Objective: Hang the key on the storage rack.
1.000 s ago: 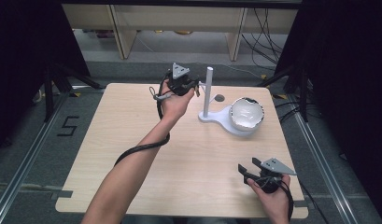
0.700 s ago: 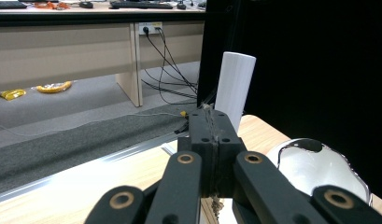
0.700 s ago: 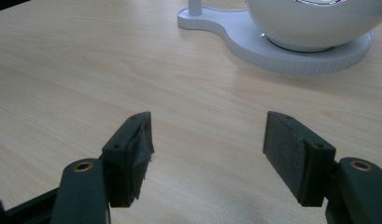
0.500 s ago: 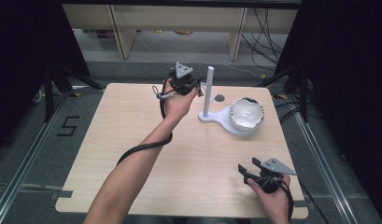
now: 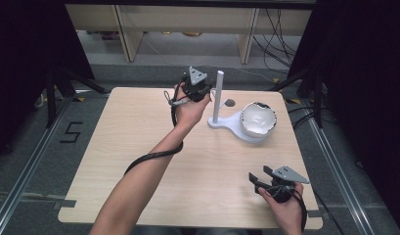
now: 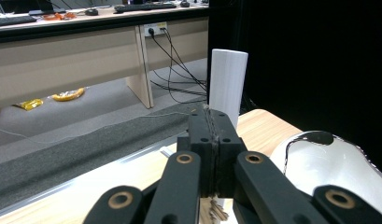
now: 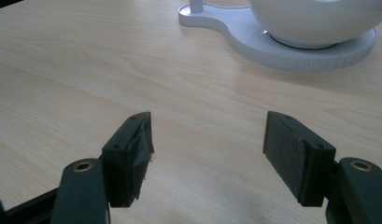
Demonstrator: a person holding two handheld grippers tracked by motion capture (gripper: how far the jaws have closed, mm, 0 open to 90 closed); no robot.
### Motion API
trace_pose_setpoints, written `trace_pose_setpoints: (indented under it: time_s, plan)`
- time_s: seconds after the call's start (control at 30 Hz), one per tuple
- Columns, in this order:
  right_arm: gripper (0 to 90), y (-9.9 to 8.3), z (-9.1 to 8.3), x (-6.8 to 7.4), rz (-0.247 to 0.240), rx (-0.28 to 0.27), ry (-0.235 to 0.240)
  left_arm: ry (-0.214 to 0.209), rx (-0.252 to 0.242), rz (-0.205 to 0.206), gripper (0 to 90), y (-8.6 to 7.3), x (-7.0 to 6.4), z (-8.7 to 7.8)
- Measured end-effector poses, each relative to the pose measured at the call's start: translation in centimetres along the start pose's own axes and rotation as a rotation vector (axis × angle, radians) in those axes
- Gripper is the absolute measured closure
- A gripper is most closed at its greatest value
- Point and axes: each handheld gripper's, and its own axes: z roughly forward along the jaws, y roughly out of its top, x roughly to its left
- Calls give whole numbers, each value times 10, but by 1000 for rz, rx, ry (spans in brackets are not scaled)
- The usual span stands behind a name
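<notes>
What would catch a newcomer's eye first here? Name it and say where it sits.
The white stand at the table's far right: its upright post rises beside a white bowl on the stand's round base. The left gripper, shut, is raised next to the post; the right gripper waits open near the front edge.

Readable marks: one numeral, on the floor.

From the high view I read a black "5" (image 5: 70, 132) laid out in tape on the grey floor (image 5: 36, 161), left of the table (image 5: 139, 127) and near its far-left corner. I find no other legible text, label or brand on the table, its white stand (image 5: 227, 122), or my grippers.
</notes>
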Motion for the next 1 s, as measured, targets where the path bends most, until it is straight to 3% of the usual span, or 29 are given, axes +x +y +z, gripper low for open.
trace_pose_setpoints:
  time_s: [0.27, 0.3, 0.33, 0.37, 0.47, 0.53, 0.63, 0.67, 0.73, 1.0]
  plan:
    - [339, 0, 0, 0, -9, -1, -3, -33, 5, -5, 876, -5, -9, 5]
    - [339, 0, -1, 0, -4, -4, -3, -32, 2, -4, 867, -5, -9, 5]
    - [339, 0, -3, 1, 37, 15, -1, -34, -2, -5, 851, -5, -9, 4]
    - [339, 0, -3, 1, 37, 15, -1, -35, -2, -1, 851, -5, -9, 3]
    - [339, 0, -2, -3, -6, 2, -13, -31, -7, 4, 812, -5, -5, -2]
    - [340, 0, -3, 1, 41, 3, -1, -37, -16, -5, 789, -4, -2, -7]
    - [340, 0, -3, 2, 36, -2, -7, -38, -23, -2, 718, -3, 2, -16]
    - [340, 0, -2, 0, 11, -11, -19, -52, -39, 0, 708, -2, 4, -24]
    - [340, 1, -4, 1, 33, 4, -13, -58, -45, 12, 688, -2, 5, -32]
    - [340, 0, -1, 3, 28, -18, -2, -58, -54, 31, 599, -10, 17, -64]
